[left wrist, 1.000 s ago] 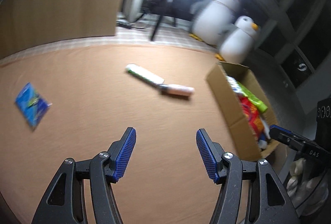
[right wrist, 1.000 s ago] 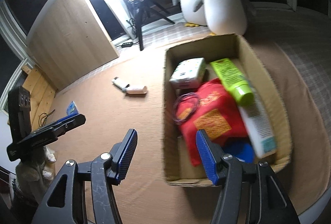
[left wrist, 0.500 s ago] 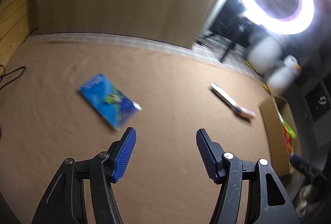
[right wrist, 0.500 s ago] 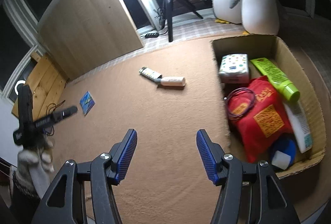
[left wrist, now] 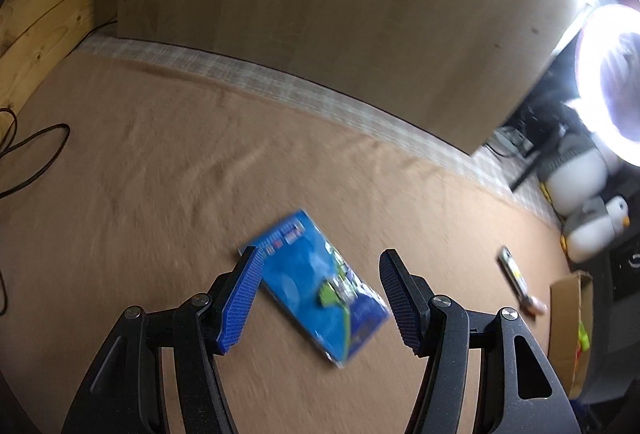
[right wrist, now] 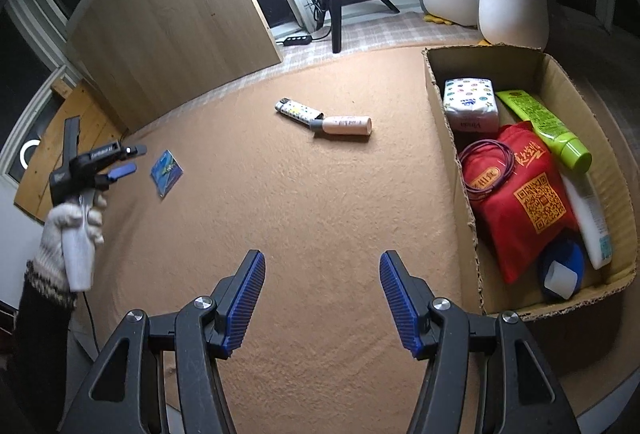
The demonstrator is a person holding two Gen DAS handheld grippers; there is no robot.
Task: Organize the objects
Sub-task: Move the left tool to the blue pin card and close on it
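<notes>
Between the spread left claw [left wrist: 320,298], a blurred blue packet [left wrist: 320,286]; right claw [right wrist: 322,300] spread, empty.

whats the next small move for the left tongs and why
Probably lower the left tongs onto the blue packet and close. They are open, and the packet lies flat on the brown cloth, framed between the fingers but seemingly not yet touched. It is one of the items outside the cardboard box, and the right tongs are open over bare cloth, far from it.
</notes>
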